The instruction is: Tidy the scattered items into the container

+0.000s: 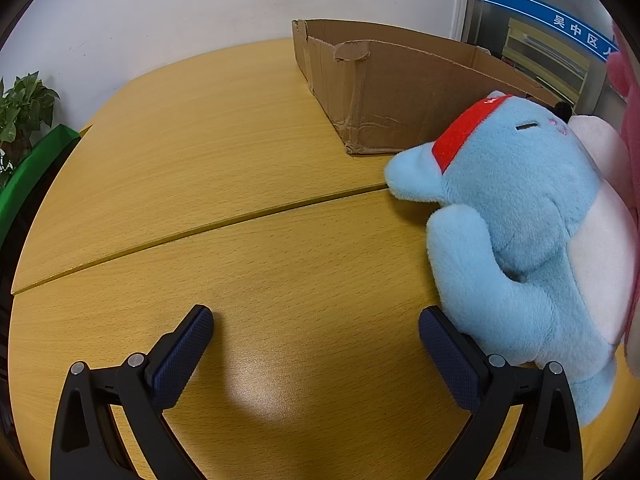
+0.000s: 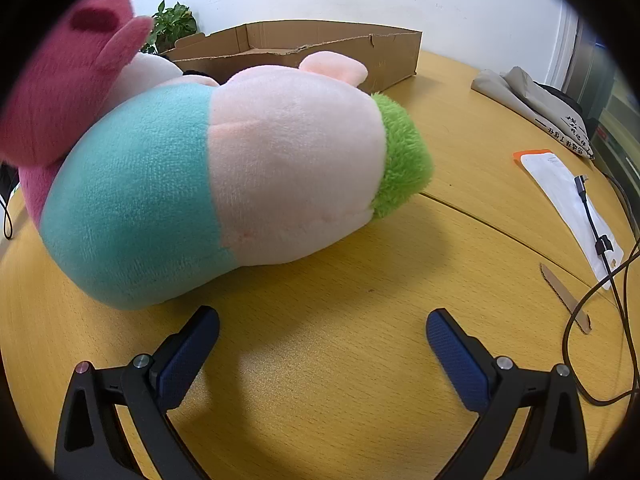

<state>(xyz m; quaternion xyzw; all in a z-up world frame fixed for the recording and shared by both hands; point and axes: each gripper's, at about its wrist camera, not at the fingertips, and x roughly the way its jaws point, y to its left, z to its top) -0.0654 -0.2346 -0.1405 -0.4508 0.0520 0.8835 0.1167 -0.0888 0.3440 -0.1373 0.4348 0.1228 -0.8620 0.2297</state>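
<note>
Looking along my left gripper, I see its two fingers spread wide with nothing between them, hovering low over the wooden table. Its right fingertip sits just beside, possibly touching, the blue plush toy, which lies on the table to the right and wears a red headband. Beyond the toy, at the far side of the table, stands the cardboard box, open at the top with torn edges; the toy's head lies close to its near corner. A pink plush crowds the right edge of this view, and a potted plant shows at far left. My right gripper is likewise spread, holding nothing, above bare table. Just ahead of it and to the left lies a large plush in teal, pale pink and green, resting on the table, its teal end near my left fingertip but apart from it. A dark pink plush leans over it from the left. The box stands behind them at the far edge. Off to the right lie a white packet, a black cable, a strip of cardboard and a folded cloth bag.
</note>
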